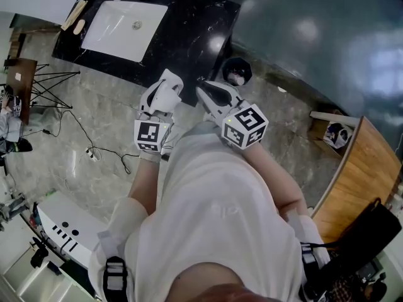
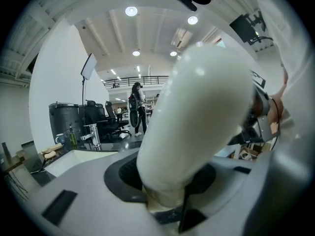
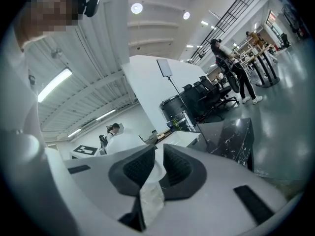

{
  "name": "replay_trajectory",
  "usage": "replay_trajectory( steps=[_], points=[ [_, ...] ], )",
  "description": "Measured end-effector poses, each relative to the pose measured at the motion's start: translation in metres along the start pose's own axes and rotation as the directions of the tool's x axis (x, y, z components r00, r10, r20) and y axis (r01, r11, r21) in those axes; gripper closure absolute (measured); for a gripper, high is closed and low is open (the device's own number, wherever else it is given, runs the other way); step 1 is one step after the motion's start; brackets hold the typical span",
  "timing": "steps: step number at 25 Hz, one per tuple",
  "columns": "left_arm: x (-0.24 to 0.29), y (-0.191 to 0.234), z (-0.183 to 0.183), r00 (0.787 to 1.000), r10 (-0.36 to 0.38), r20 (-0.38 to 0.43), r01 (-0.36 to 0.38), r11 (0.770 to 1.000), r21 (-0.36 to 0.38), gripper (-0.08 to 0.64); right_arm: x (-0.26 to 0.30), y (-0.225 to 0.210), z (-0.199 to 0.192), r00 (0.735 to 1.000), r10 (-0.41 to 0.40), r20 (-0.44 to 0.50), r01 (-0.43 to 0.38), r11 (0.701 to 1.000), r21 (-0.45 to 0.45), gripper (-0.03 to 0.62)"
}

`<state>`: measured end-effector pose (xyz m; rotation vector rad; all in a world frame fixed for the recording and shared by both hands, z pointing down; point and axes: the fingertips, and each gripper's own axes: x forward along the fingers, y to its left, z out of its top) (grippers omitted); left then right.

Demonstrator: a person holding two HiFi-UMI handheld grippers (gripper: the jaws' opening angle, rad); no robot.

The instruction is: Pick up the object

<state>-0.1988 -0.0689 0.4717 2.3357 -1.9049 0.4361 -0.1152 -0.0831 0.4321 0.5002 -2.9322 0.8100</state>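
Observation:
A smooth white rounded object (image 2: 206, 112), shaped like a bottle, fills the left gripper view and points up and away. My left gripper (image 2: 167, 181) is shut on its lower end, one dark pad on each side. In the head view both grippers are held up in front of the person's chest, above the floor. There the left gripper (image 1: 165, 87) carries the white object (image 1: 170, 79). The right gripper (image 1: 203, 88) is beside it, a little apart. In its own view the right gripper (image 3: 158, 166) has its jaws drawn together to a thin slit, with nothing gripped between them.
A black marble counter (image 1: 189, 36) with a white sink (image 1: 123, 27) stands ahead. A small dark bin (image 1: 237, 72) sits by its corner. A wooden desk (image 1: 359, 181) curves along the right. Cables (image 1: 94, 151) and a folded stand (image 1: 50, 83) lie on the floor at left. A person (image 2: 137, 107) stands far off.

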Motion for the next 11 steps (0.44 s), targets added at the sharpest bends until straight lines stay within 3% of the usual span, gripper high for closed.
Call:
replay_trajectory(
  steps=[11],
  points=[
    [-0.0047,-0.0047,-0.002,1.0,-0.009,-0.013,0.009,1.0,-0.003,0.407,-0.0005,0.002,-0.0096,0.999,-0.015,-0.042,0.016,1.0,0.001,0.525]
  ],
)
